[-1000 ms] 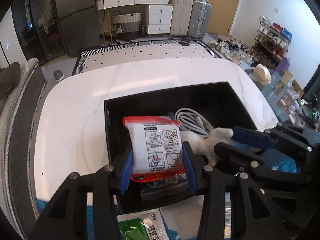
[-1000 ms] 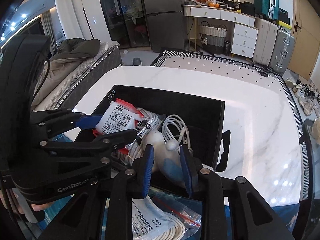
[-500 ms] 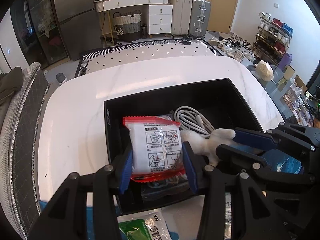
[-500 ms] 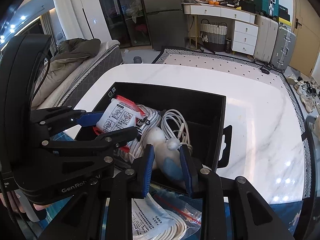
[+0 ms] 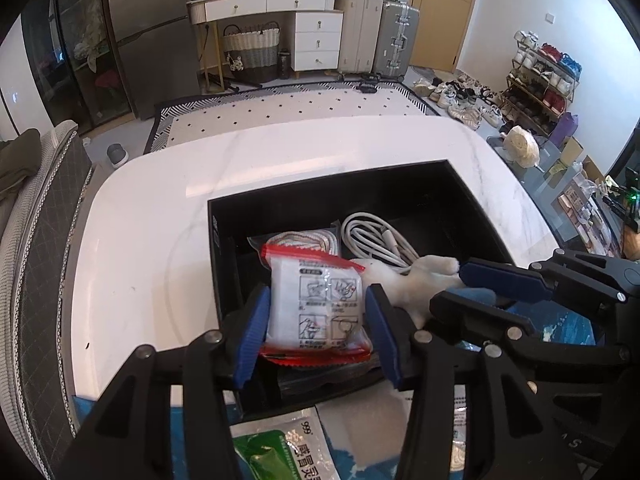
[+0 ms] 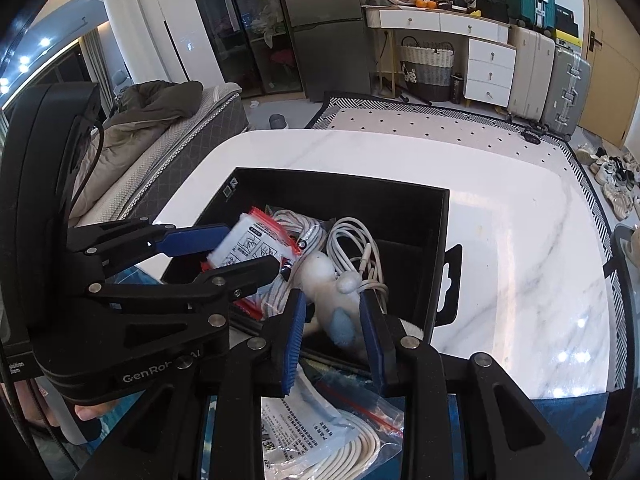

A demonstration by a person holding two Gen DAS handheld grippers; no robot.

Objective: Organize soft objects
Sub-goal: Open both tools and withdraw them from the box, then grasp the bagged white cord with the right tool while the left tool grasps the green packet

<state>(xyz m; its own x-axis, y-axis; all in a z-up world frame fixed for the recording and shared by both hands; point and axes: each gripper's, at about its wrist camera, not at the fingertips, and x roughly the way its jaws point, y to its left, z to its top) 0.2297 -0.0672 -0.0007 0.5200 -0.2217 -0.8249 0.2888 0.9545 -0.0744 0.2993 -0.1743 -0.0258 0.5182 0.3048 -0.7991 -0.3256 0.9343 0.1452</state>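
Note:
My left gripper [image 5: 316,330] is shut on a white packet with red edges [image 5: 316,304] and holds it over the near left part of the black box [image 5: 360,176]. The packet also shows in the right wrist view [image 6: 250,242]. My right gripper [image 6: 332,332] is shut on a white plush toy with a blue patch [image 6: 334,304], over the box's near edge. The toy shows in the left wrist view [image 5: 416,284] beside the packet. A coiled white cable [image 5: 380,236] and a bagged striped cord [image 5: 308,240] lie in the box.
The box stands on a white marble table [image 5: 160,240]. A green sachet [image 5: 276,448] and a bagged white cable with a leaflet [image 6: 320,436] lie on blue cloth [image 6: 560,416] at the near edge. A grey sofa [image 5: 36,220] is to the left.
Both grippers have drawn back slightly toward the box's near edge with their loads. The bagged striped cord behind the packet has come into view.

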